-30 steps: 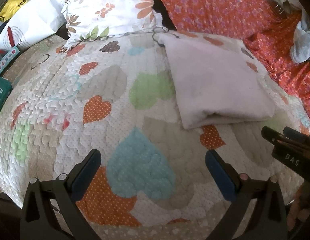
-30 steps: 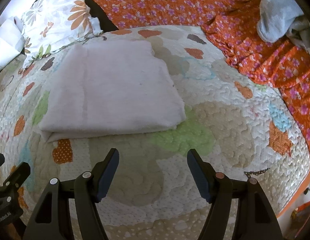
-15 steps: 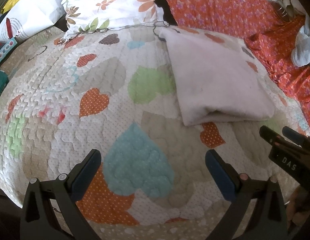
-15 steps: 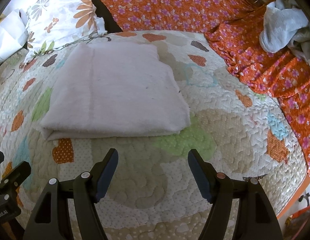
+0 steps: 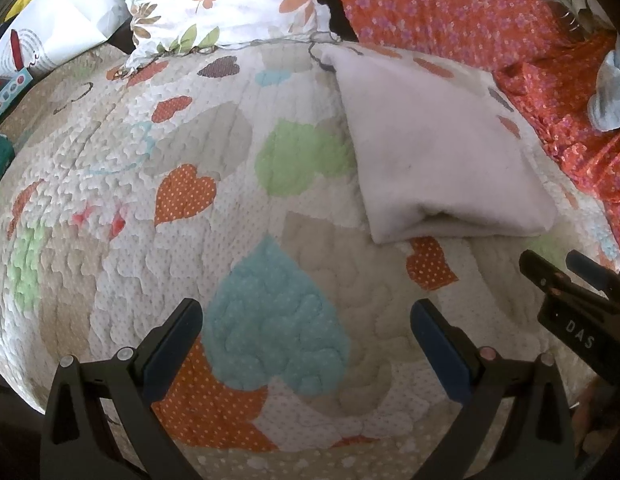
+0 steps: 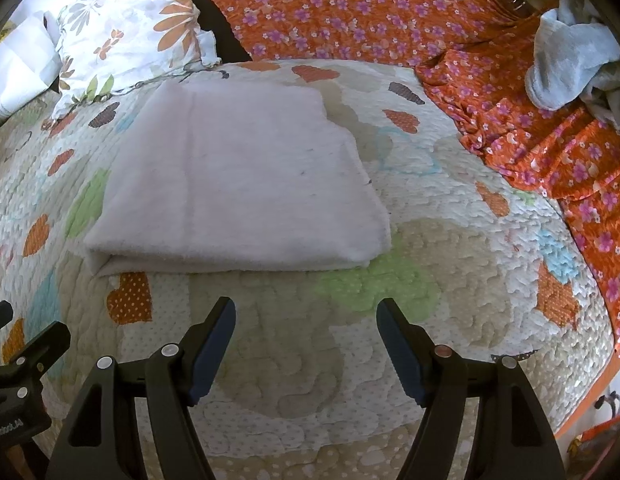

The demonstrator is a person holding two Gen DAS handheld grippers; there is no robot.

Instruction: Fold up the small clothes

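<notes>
A pale pink cloth (image 6: pixel 237 184) lies folded into a flat rectangle on the heart-patterned quilt (image 6: pixel 450 208), its doubled edge facing me. In the left wrist view the same folded cloth (image 5: pixel 438 152) sits to the upper right. My right gripper (image 6: pixel 305 316) hovers just in front of the cloth's near edge, open, with nothing between its fingers. My left gripper (image 5: pixel 305 316) is open too, over a blue heart patch well to the left of the cloth. The right gripper's fingers (image 5: pixel 550 280) show at the right edge of the left wrist view.
A floral pillow (image 6: pixel 129 36) lies behind the cloth at the back left. An orange flowered sheet (image 6: pixel 370 4) runs across the back and down the right side. A crumpled grey-blue garment (image 6: pixel 570 64) rests on it at the far right. White bags (image 5: pixel 57 36) sit beyond the quilt's left edge.
Both views have drifted slightly, so the folded cloth sits a little lower and nearer in the frames. Both grippers stay open and empty.
</notes>
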